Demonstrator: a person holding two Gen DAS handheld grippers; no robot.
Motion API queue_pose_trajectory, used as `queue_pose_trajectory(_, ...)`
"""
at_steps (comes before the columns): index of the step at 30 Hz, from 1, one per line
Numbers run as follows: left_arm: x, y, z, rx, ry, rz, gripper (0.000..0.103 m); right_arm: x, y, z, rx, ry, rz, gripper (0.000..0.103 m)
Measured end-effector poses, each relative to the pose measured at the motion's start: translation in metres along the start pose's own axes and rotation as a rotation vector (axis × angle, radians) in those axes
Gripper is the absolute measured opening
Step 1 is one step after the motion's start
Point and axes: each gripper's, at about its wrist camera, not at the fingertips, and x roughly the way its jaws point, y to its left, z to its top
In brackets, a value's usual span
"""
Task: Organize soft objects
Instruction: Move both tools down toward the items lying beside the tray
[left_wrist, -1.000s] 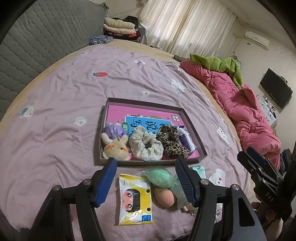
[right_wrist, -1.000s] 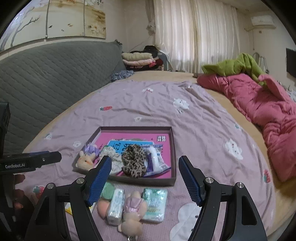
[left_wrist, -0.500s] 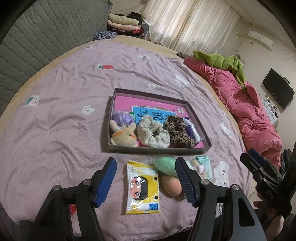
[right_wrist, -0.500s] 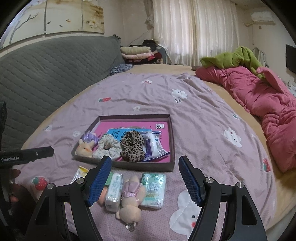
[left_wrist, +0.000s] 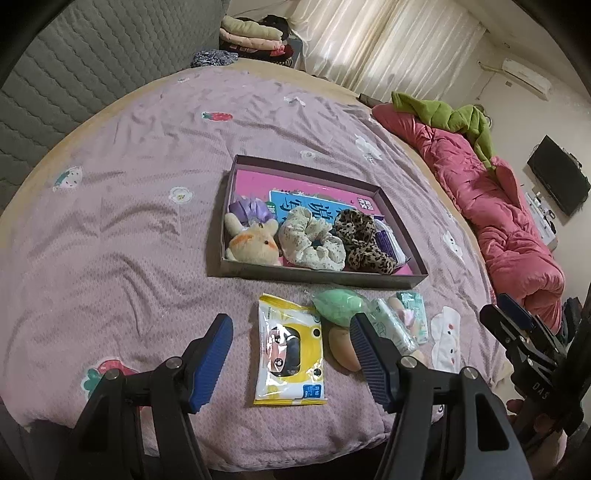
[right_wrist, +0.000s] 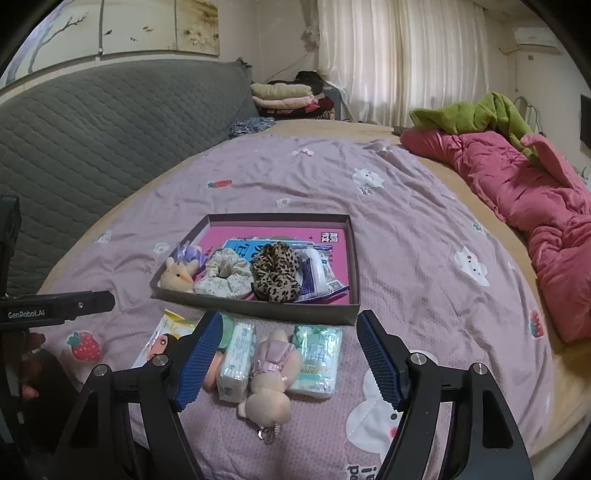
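A shallow box (left_wrist: 317, 277) (right_wrist: 258, 311) on the purple bedspread holds a plush bunny (left_wrist: 255, 243) (right_wrist: 177, 277), a floral scrunchie (left_wrist: 310, 240) (right_wrist: 225, 275), a leopard scrunchie (left_wrist: 364, 240) (right_wrist: 275, 271) and a wipes pack (right_wrist: 314, 273). In front of it lie a yellow tissue pack (left_wrist: 290, 350) (right_wrist: 162, 341), a green sponge (left_wrist: 338, 304), a peach sponge (left_wrist: 343, 347), two tissue packs (right_wrist: 236, 362) (right_wrist: 317, 358) and a small plush doll (right_wrist: 269, 380). My left gripper (left_wrist: 291, 350) hovers open over the yellow pack. Over the doll my right gripper (right_wrist: 284, 362) stands open, holding nothing.
A pink quilt (right_wrist: 535, 199) with a green blanket (right_wrist: 476, 114) lies along the bed's right side. A grey padded headboard (right_wrist: 92, 140) runs on the left, with folded clothes (right_wrist: 288, 96) behind. The bed's near edge is just below the loose items.
Both grippers have sunk a little and tilted further down, so the box and loose items sit higher in both views. Both stay open and nothing on the bed has moved.
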Motion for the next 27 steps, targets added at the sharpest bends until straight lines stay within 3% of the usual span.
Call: queue_pose_trajectory(27,0.039,-0.006,-0.027,0.023,0.140,0.023,0.065,0.032,0.008,-0.038,-0.006,0.127,0.034,0.076)
